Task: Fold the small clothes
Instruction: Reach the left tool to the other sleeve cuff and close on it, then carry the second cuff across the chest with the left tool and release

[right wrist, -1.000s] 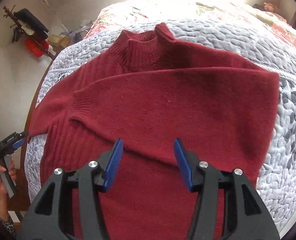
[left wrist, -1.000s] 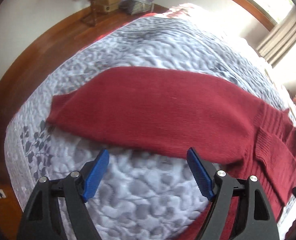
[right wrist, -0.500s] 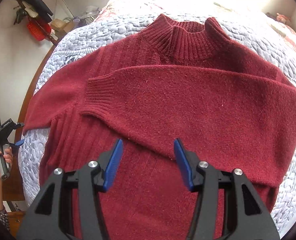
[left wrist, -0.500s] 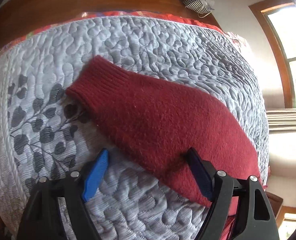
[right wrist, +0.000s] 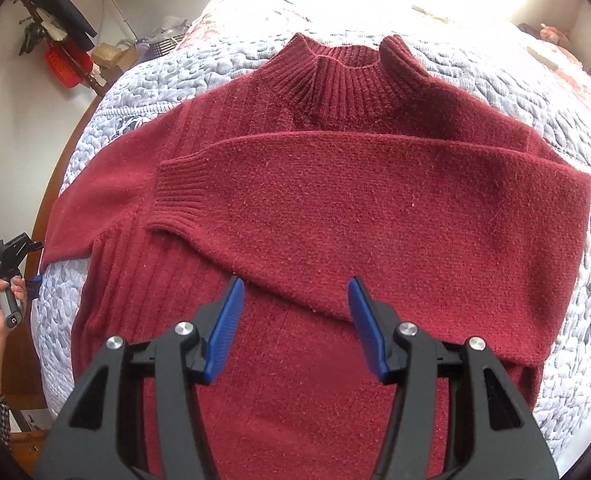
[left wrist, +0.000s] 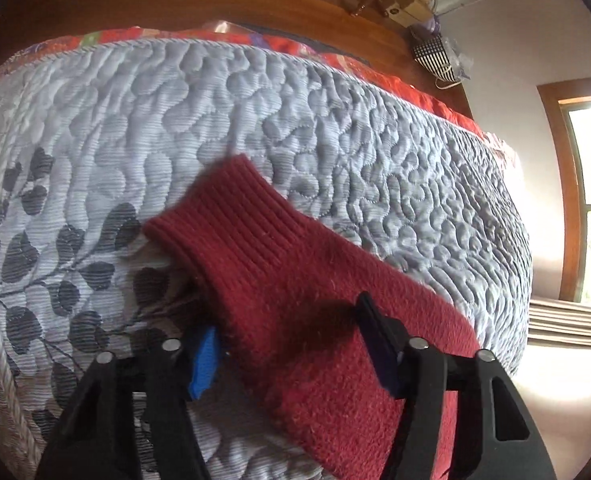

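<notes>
Red sweater flat on quilted bedspread, collar toward far edge; one sleeve folded across chest, other sleeve out toward the bedspread's left edge. Left gripper wide open, straddling that sleeve near the cuff. Right gripper wide open over the sweater's lower body, holding nothing

A dark red knitted sweater with a ribbed high collar lies flat on the grey quilt, one sleeve folded across its chest, the other stretched outward.
</notes>
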A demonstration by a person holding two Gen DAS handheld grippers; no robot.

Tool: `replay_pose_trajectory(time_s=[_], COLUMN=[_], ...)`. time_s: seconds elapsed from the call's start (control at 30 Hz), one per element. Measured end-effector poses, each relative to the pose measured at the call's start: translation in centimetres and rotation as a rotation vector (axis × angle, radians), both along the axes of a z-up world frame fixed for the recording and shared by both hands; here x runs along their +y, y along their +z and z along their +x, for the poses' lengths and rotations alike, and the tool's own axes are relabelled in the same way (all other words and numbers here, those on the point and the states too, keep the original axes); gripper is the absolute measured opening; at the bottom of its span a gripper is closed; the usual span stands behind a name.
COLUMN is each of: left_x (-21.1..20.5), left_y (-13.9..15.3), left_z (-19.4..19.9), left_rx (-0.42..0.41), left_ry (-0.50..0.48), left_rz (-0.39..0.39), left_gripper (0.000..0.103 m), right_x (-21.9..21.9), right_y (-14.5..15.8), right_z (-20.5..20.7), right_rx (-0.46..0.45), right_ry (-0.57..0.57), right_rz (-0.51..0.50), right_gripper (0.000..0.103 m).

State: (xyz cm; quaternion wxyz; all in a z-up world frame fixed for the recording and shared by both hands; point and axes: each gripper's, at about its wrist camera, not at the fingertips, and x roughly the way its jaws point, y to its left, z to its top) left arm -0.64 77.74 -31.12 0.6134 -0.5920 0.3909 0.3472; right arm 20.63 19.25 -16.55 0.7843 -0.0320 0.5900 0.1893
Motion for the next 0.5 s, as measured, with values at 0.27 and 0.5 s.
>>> replay_pose_trajectory(time_s=[0.27, 0.5], left_x=[-0.8, -8.9], left_y=[4.9, 14.3], left_z=[0.1, 7.0], left_rx=[-0.142, -0.320], left_ry=[-0.002, -0.293], left_rz=[0.144, 0.346], left_gripper=[0.008, 0.008], right_x=[-2.0, -4.3], right_y=[0.9, 1.1], right_z=[0.0, -0.1], right_rx=[-0.015, -0.017], right_ry=[-0.018, -0.050], right_rz=[-0.007, -0.001], right_gripper=[0.054, 0.055])
